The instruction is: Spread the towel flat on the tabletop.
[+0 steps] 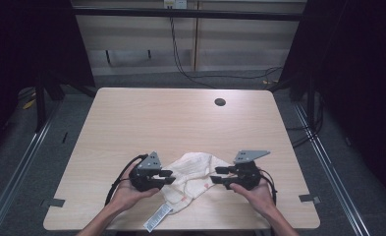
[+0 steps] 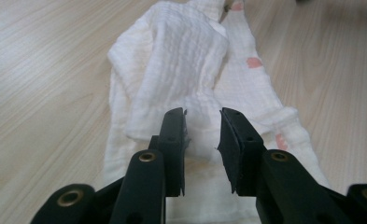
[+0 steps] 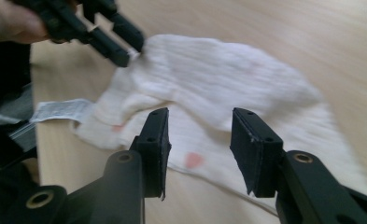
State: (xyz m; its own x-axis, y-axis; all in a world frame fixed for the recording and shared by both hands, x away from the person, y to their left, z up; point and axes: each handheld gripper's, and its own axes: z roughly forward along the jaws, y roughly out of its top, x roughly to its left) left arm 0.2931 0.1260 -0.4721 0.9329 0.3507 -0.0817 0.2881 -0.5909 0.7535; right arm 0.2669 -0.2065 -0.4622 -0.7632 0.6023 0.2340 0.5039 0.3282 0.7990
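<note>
A crumpled white cloth (image 1: 193, 174) with small pink marks lies on the wooden table (image 1: 156, 113) near its front edge. A white care label (image 1: 157, 218) sticks out at the cloth's front left. My left gripper (image 1: 168, 177) is at the cloth's left side. In the left gripper view its jaws (image 2: 202, 126) stand a little apart, with a raised fold of the cloth (image 2: 181, 60) between them. My right gripper (image 1: 219, 175) is at the cloth's right side. In the right gripper view it is open (image 3: 200, 126) just over the cloth's hem (image 3: 218, 79), holding nothing. The left gripper (image 3: 132, 52) touches the cloth's far edge there.
A round cable hole (image 1: 220, 102) sits in the table's far right part. Bare tabletop stretches beyond the cloth and to both sides of it. The label (image 3: 59, 110) lies flat near the table's front edge. Dark curtains and floor rails flank the table.
</note>
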